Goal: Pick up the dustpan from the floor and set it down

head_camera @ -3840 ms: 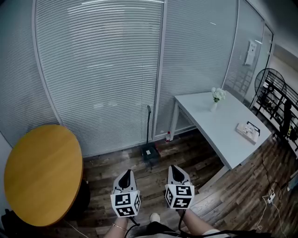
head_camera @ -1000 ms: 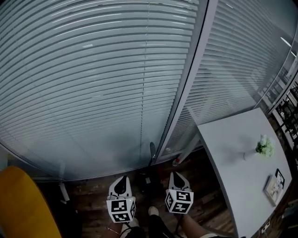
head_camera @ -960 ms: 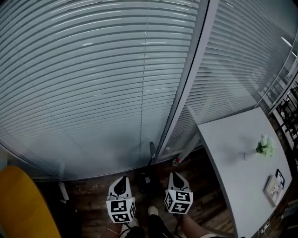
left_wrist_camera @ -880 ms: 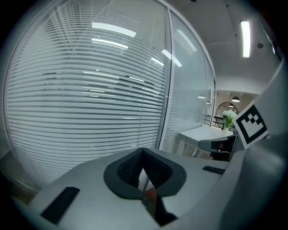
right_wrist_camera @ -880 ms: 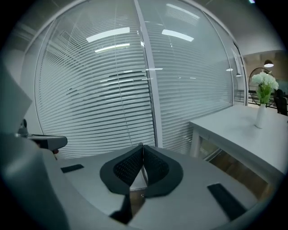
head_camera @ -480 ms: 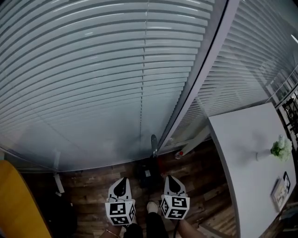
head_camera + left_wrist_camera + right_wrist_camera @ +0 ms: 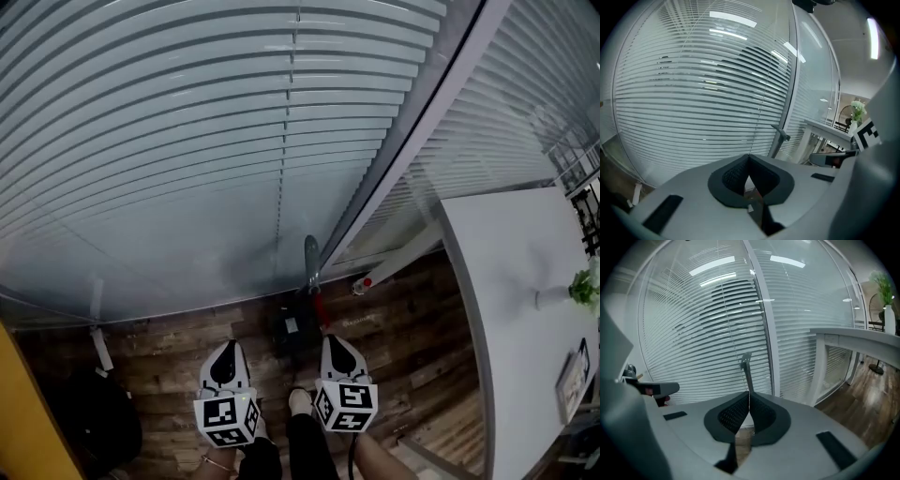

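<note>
The dark dustpan (image 7: 292,328) stands on the wood floor against the blind-covered glass wall, its long handle (image 7: 310,255) upright. My left gripper (image 7: 225,345) hovers to the pan's left and my right gripper (image 7: 330,339) to its right, both a little short of it and touching nothing. In the left gripper view the jaws (image 7: 749,157) are shut and empty, with the handle (image 7: 780,136) ahead to the right. In the right gripper view the jaws (image 7: 749,393) are shut and empty, and the handle (image 7: 746,363) rises straight ahead.
A white table (image 7: 525,281) fills the right side, with a small plant (image 7: 586,286) on it. A metal wall post (image 7: 412,159) meets the floor beside a small red-capped object (image 7: 362,283). A black bag (image 7: 94,412) lies at the left. My shoe (image 7: 300,401) is between the grippers.
Both grippers have sunk toward the floor, and the view has closed in on the wall. The dustpan now sits between and just beyond the two gripper tips. Jaws stayed shut.
</note>
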Motion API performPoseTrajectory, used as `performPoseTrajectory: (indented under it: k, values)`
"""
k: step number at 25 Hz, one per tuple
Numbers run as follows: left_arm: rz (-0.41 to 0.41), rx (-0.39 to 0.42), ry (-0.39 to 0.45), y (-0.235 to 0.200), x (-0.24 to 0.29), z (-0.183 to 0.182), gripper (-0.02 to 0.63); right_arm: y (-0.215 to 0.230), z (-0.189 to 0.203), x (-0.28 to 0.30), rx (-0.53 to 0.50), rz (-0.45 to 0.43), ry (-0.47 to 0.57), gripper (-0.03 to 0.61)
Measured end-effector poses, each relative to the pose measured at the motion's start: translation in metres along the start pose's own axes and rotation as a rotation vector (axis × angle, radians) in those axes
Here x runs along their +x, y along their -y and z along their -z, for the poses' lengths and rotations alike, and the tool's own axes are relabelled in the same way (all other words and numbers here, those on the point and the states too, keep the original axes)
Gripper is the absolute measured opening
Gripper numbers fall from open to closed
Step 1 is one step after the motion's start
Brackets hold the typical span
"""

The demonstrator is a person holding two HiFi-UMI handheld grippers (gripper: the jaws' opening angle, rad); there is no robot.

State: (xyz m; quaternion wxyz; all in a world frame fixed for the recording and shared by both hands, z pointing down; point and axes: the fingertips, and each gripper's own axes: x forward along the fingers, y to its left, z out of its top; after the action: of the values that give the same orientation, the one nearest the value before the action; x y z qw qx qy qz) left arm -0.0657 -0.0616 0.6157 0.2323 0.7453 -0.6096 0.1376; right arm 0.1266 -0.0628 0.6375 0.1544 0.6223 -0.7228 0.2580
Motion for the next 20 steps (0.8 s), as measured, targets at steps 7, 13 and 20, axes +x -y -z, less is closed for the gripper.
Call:
performPoseTrajectory:
  k: [7,13,20]
  values:
    - [-0.031,-0.001,-0.017,-0.009,-0.006,0.004,0.005,-0.007,-0.01,0.014,0.01,-0.068,-0.003,0.034]
    - [-0.042,-0.018,-0.026,-0.012,-0.002,0.013,0.005,-0.012,-0.014,0.034,-0.024,-0.091,-0.003,0.089]
    - [-0.051,-0.027,-0.041,-0.017,0.002,0.023,0.005,-0.016,-0.015,0.054,-0.037,-0.1,0.003,0.127]
